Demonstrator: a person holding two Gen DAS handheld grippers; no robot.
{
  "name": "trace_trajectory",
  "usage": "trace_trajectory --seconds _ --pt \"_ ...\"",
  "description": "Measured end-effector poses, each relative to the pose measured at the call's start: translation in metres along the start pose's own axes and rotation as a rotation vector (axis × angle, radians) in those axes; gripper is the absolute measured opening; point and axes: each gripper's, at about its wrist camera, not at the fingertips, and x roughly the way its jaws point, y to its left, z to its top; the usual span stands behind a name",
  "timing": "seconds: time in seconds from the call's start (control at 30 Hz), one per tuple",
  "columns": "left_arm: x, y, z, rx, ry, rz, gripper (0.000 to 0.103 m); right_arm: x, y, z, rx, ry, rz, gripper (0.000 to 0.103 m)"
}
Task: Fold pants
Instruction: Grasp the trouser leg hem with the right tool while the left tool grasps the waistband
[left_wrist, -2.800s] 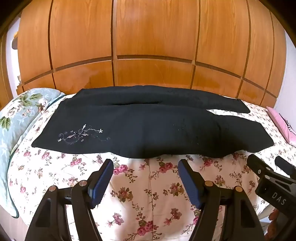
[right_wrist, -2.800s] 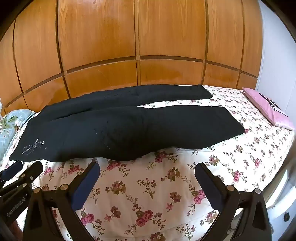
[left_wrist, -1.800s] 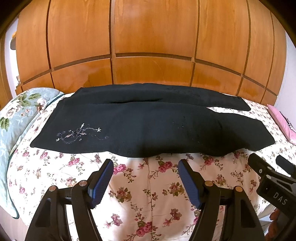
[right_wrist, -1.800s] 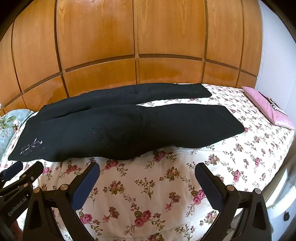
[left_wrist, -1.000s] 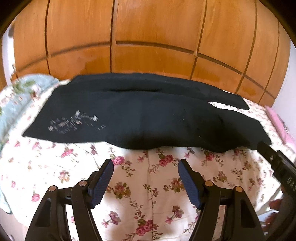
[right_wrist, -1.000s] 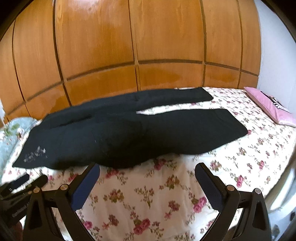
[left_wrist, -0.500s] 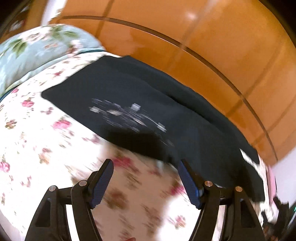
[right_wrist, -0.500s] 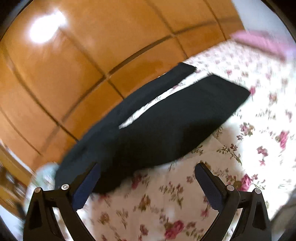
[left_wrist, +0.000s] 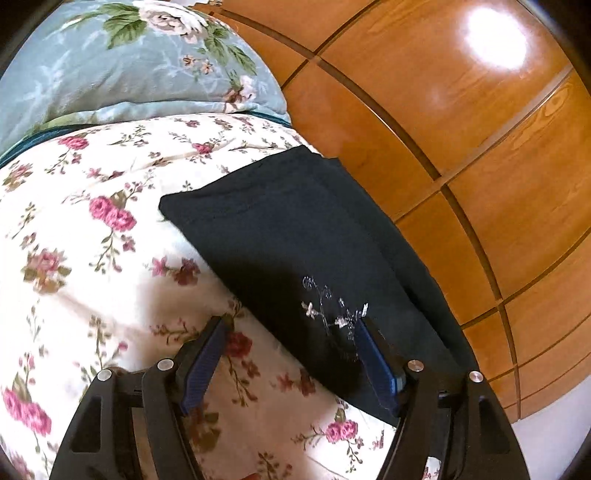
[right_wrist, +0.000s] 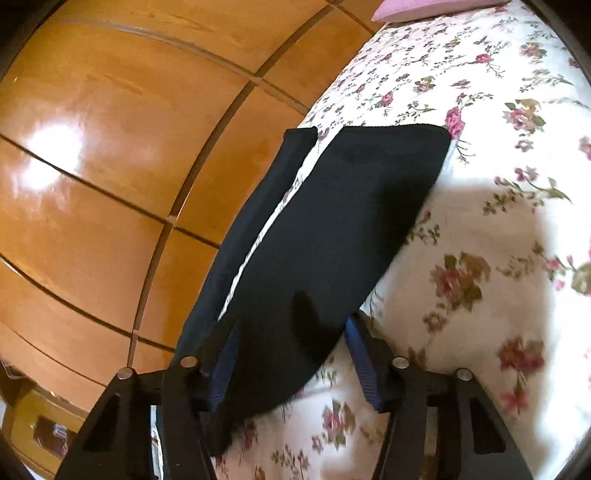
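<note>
Floral bedding (left_wrist: 92, 258) carried the black pants (left_wrist: 295, 236), whose near edge was straddled by left tongs (left_wrist: 291, 354) held apart and closing right tongs (right_wrist: 291, 354); both layers should be pinched squarely.

The pants (left_wrist: 295, 236) are black and lie spread flat on a bed with a rose-print cover (left_wrist: 92, 258), lengthwise along its far side beside a wooden panelled wall (left_wrist: 461, 129). The waist end lies at the left, near a blue floral pillow (left_wrist: 110, 62), and bears a small pale embroidered motif. The two legs (right_wrist: 332, 221) run to the right, side by side, with a narrow strip of cover showing between them.
</note>
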Motion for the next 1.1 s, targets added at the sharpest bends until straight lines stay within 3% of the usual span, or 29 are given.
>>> trace_trajectory --seconds 0.1,0.23,0.33,0.4,0.53,0.63,0.83,0.9,0.93,0.97,1.0,1.03,1.1 --pt "0.002 0.007 0.005 -0.027 -0.012 -0.037 0.073 0.007 -0.002 0.004 0.016 -0.006 0.016 0.046" --pt "0.003 0.010 0.002 -0.015 -0.032 -0.055 0.078 0.014 -0.014 0.008 0.066 -0.028 0.012 0.020" --pt "0.006 -0.004 -0.004 0.051 -0.029 -0.040 0.085 0.012 -0.017 0.008 0.073 -0.044 0.013 0.020" --pt "0.006 -0.007 -0.003 0.068 -0.016 -0.037 0.086 0.010 -0.013 0.008 0.066 -0.012 -0.035 0.020" --pt "0.000 0.010 0.007 -0.058 -0.010 -0.122 0.085 -0.006 -0.007 0.005 0.076 -0.024 -0.149 0.026" --pt "0.003 0.012 0.014 -0.102 -0.014 -0.111 0.085 0.000 -0.007 0.009 0.075 -0.017 -0.149 0.027" --pt "0.023 0.001 0.026 -0.045 -0.017 -0.061 0.085 0.026 0.001 0.022 0.082 -0.030 -0.122 0.026" --pt "0.028 -0.003 0.027 -0.009 -0.038 -0.023 0.078 0.032 0.003 0.022 0.036 -0.039 -0.114 0.017" --pt "0.032 -0.007 0.026 0.028 -0.037 0.022 0.063 0.033 0.002 0.022 0.021 -0.044 -0.119 0.011" --pt "0.036 -0.009 0.026 0.057 -0.026 0.056 0.039 0.034 0.001 0.021 0.008 -0.048 -0.123 0.011" --pt "0.040 -0.010 0.027 0.072 -0.008 0.078 0.024 0.032 0.003 0.020 -0.009 -0.061 -0.111 0.011" --pt "0.042 -0.005 0.029 0.057 0.019 0.084 0.015 0.031 0.004 0.020 -0.015 -0.064 -0.110 0.011" --pt "0.037 0.004 0.033 0.001 0.013 0.039 0.008 0.028 0.005 0.020 -0.017 -0.071 -0.110 0.010"
